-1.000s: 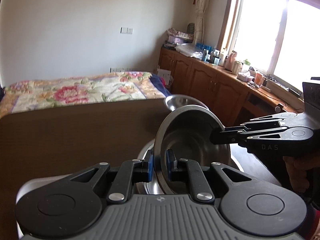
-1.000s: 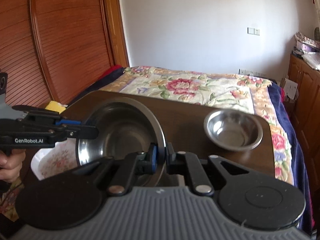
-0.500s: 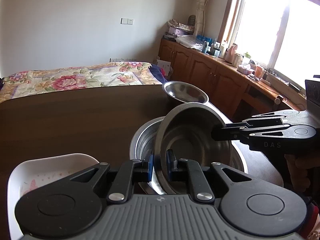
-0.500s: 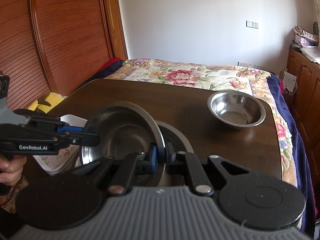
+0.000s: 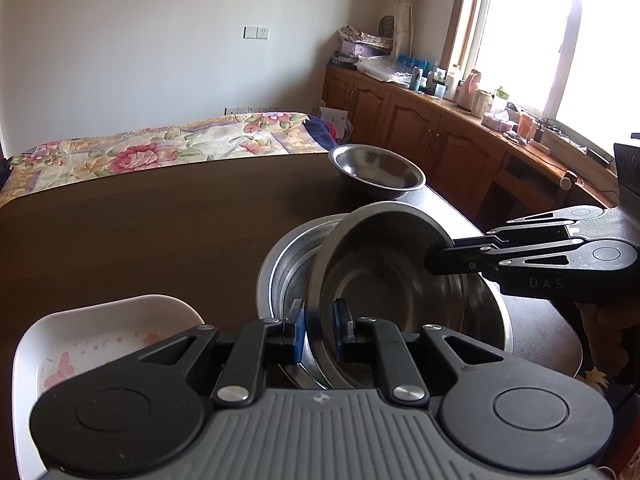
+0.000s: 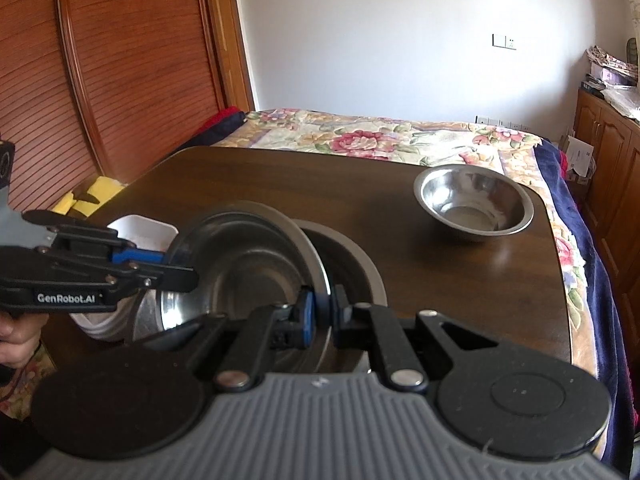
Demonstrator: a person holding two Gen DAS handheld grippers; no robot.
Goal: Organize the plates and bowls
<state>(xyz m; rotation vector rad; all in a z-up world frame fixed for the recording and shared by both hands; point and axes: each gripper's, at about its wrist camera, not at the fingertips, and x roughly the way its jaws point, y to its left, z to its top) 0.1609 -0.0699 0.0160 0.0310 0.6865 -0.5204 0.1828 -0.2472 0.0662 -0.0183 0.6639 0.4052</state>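
Both grippers had hold of the same tilted steel bowl (image 5: 380, 276), which leaned inside the larger steel basin (image 5: 288, 264) standing on the dark wooden table (image 5: 140, 232). The left gripper (image 5: 320, 330) was closed to a narrow gap on the bowl's near rim, its blue pads (image 5: 298, 330) pressing the thin metal wall from both sides. The right gripper (image 6: 322, 312) was almost fully closed and pinched the rim on the opposite side of the bowl; in the left wrist view it reached in from the right edge, its black tips (image 5: 438, 262) clamped on the bowl's far rim. In the right wrist view the left gripper entered from the left and gripped the bowl's rim there. The bowl sat at a slant, its opening turned partly toward the left gripper, its lower edge down in the basin and its upper edge raised above the basin's rim. A smaller steel bowl (image 6: 474, 204) stood upright and apart from the basin, toward the far right corner of the table, near the flowered bedspread (image 6: 380, 140). A white dish with a pink floral print (image 5: 104, 340) lay on the table just to the left of the basin; whether it touched the basin could not be told. Part of a hand (image 6: 18, 340) showed below the left gripper at the left edge of the right wrist view.
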